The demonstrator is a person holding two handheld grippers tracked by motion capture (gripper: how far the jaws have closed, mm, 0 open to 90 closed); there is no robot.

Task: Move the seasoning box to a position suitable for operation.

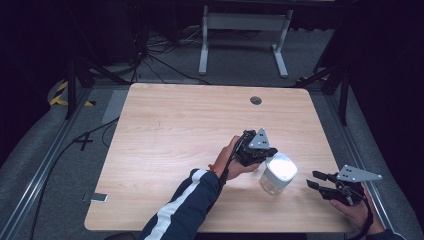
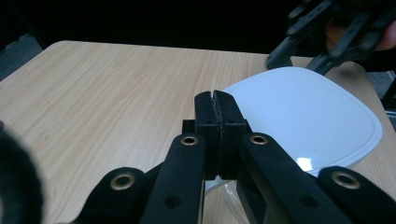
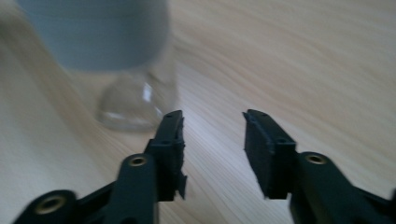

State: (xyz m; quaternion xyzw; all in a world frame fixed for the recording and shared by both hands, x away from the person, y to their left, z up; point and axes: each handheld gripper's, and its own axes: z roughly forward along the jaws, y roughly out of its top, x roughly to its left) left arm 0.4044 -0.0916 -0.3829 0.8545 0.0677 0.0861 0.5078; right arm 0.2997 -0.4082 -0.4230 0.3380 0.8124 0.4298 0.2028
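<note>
A clear jar (image 1: 278, 172) with a white lid (image 2: 303, 112) stands on the wooden table (image 1: 175, 125), right of centre near the front. My left gripper (image 1: 268, 153) sits against the jar's upper left side, held by a hand in a dark sleeve with a white stripe. In the left gripper view its jaws (image 2: 215, 95) are pressed together right at the lid's near rim, with nothing visible between them. My right gripper (image 1: 313, 180) hovers to the jar's right, apart from it. Its jaws (image 3: 212, 123) stand open and empty, with the blurred jar (image 3: 133, 105) beyond to the left.
A round cable hole (image 1: 256, 100) sits near the table's far edge. A white desk frame (image 1: 245, 40) and cables lie on the floor behind. A small flat object (image 1: 99, 198) lies on the floor by the table's front left corner. The right gripper (image 2: 327, 42) appears beyond the lid.
</note>
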